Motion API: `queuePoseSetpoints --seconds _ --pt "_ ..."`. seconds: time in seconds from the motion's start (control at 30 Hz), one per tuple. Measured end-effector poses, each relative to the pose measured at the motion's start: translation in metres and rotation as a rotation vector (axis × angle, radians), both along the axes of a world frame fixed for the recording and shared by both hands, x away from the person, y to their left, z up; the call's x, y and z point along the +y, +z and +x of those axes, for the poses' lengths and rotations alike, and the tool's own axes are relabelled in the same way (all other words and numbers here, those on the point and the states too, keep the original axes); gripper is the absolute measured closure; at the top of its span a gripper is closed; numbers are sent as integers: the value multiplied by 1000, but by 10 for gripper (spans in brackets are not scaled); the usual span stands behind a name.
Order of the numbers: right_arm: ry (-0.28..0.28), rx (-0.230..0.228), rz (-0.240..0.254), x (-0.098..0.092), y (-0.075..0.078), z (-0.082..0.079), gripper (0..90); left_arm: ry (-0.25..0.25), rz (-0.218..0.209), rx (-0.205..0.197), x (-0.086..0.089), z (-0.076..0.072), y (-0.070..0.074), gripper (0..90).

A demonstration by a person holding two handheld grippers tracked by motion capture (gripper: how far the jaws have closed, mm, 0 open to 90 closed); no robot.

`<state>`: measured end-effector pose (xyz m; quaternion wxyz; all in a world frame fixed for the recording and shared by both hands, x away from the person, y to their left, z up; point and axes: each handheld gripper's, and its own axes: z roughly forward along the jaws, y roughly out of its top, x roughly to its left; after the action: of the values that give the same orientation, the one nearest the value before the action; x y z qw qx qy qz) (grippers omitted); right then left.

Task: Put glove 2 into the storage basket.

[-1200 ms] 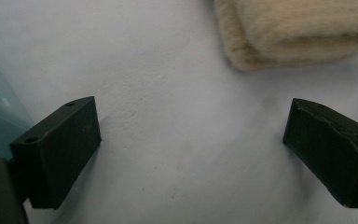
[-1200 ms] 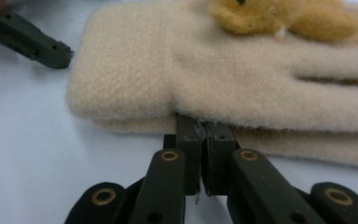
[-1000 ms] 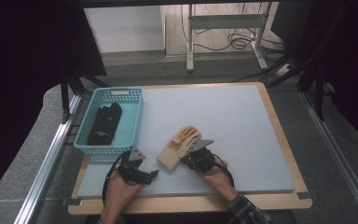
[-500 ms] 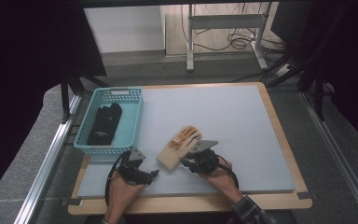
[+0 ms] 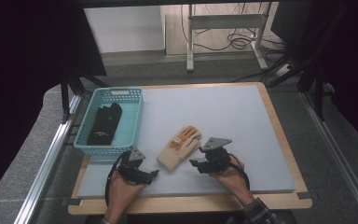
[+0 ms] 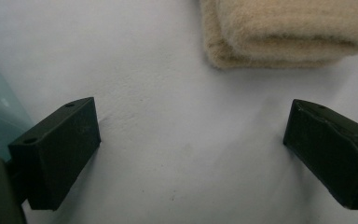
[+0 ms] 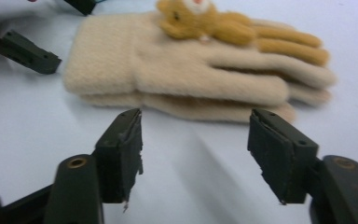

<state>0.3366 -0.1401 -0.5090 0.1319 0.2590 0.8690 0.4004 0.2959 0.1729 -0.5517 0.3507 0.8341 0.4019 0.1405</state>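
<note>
Glove pair (image 7: 191, 65) is stacked, lower glove mostly hidden; bear patch is seen in right gripper view. Right gripper (image 7: 196, 149) jaws just opened, empty. Left gripper (image 6: 191, 149) is open; glove cuff is cropped at frame top.

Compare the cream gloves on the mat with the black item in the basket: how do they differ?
The cream gloves lie on the open grey mat between the two hand-held grippers; the black item lies inside the turquoise basket. The cream gloves are pale, fuzzy and stacked as a pair, with orange-brown fingers and a small bear figure on top; the black item is dark and plain apart from a small mark. Neither is gripped. Both look like soft fabric, though the black item's kind is unclear.
</note>
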Motion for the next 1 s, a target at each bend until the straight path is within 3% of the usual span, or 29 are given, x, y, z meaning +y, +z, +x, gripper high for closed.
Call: queuePoseSetpoints --seconds 0.4,1.0 --pt "-81 19 2 -38 3 2 234 -2 2 1 0 0 0 37" --pt "-197 13 -12 -92 3 6 133 -2 1 1 0 0 0 37"
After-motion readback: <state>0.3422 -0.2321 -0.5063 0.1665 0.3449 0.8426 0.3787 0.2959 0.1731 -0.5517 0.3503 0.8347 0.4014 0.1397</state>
